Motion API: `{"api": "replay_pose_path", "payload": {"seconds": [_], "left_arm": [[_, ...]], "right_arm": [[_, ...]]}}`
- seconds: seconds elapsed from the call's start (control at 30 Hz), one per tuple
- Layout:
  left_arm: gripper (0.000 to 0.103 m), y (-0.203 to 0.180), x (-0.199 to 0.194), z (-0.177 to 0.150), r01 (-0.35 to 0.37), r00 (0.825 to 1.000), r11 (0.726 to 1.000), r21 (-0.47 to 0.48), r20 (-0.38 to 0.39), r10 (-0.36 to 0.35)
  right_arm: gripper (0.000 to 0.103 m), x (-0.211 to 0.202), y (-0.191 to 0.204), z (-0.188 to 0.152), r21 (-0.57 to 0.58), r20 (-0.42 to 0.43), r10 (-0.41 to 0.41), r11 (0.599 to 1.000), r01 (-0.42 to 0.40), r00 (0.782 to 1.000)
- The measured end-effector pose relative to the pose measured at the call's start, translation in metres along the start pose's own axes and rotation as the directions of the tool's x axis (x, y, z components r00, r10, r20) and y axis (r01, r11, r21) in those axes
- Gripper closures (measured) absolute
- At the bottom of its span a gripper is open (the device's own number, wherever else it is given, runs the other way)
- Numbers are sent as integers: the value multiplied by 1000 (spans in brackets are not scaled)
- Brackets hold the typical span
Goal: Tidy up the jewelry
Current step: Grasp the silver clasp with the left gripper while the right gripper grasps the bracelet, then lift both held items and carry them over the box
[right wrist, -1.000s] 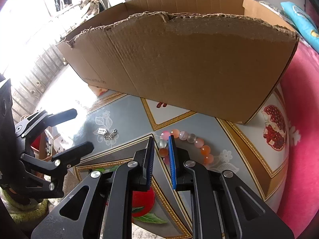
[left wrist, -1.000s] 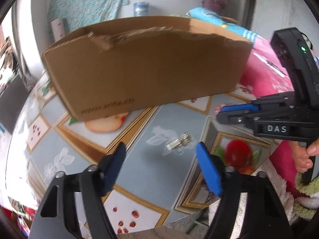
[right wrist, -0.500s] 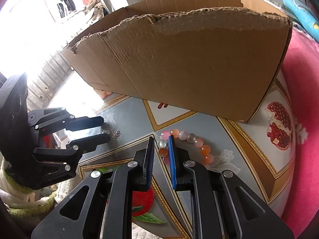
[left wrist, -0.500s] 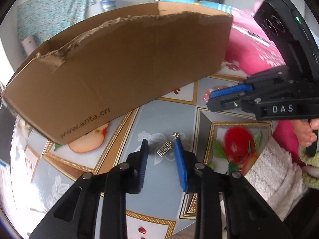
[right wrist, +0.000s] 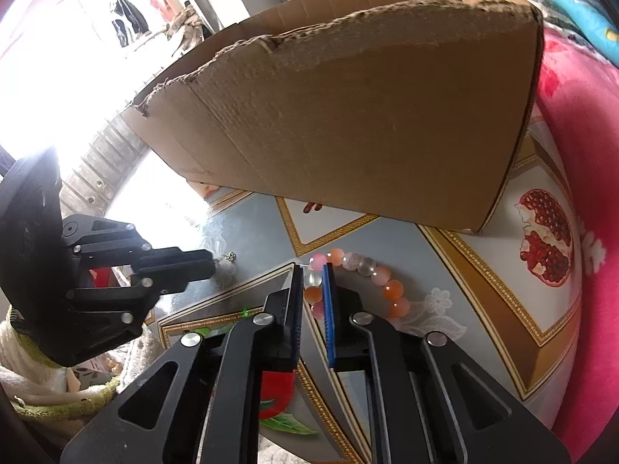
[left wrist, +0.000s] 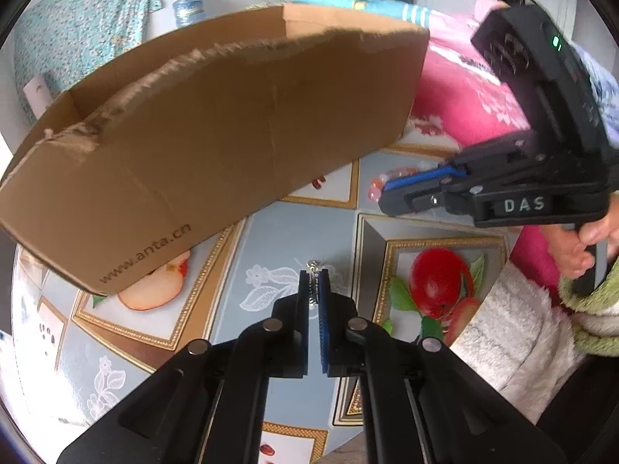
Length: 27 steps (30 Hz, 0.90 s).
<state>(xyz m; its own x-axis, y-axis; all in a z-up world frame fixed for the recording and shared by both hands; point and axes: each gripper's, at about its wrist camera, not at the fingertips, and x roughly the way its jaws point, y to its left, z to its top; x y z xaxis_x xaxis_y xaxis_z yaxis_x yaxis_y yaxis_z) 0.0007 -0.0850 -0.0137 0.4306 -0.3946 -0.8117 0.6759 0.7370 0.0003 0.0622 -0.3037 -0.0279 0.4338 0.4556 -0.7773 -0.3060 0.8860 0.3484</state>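
A small silver charm [left wrist: 312, 266] lies on the fruit-patterned tablecloth [left wrist: 278, 239], and my left gripper [left wrist: 314, 277] is shut on it, its clasp end poking out past the tips. The right wrist view shows that left gripper [right wrist: 212, 267] at the left with the charm [right wrist: 229, 257] at its tips. A bracelet of pink, orange and clear beads [right wrist: 381, 276] lies in front of the cardboard box [right wrist: 367, 116]. My right gripper [right wrist: 313, 270] is closing its jaws, with a clear bead pinched between the pads. The left wrist view has my right gripper [left wrist: 383, 198] at the bracelet [left wrist: 389, 176].
The tall open cardboard box [left wrist: 232, 135] with a torn rim fills the far side of the table. A pink blanket [left wrist: 464, 108] lies to the right. A hand [left wrist: 576, 247] in a fuzzy white sleeve [left wrist: 503, 332] holds the right gripper's handle.
My left jaws have gone from wide open to closed on the silver charm, and the wrist has rolled. The right jaws have narrowed around the bracelet's bead.
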Motion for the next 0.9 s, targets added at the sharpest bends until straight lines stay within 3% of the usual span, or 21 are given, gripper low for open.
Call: {"api": "replay_pose_path", "payload": {"seconds": [0.13,0.33,0.63,0.8,0.9], "left_arm": [[100,9,-22,3,-1,999,999,-55,52,4],[100,12,-55,10,-9,991,997,-72,131,18],[100,17,-98,26,45,968,993,-112,251,-15],[100,28,-117,47,77,950,990,-120,311,-36],[100,33,-123,61,57,945,992,-109,326,-18]], "right_arm": [[96,-8,-5,-3,18,8,9,1000,-10,1000],[96,-34,-21,-3,73,66,89,993,-94,994],[96,-80,-46,7,160,212,224,952,-260,951],[96,-99,-39,21,132,271,251,946,-294,929],[96,-116,-31,33,91,310,266,947,-307,913]]}}
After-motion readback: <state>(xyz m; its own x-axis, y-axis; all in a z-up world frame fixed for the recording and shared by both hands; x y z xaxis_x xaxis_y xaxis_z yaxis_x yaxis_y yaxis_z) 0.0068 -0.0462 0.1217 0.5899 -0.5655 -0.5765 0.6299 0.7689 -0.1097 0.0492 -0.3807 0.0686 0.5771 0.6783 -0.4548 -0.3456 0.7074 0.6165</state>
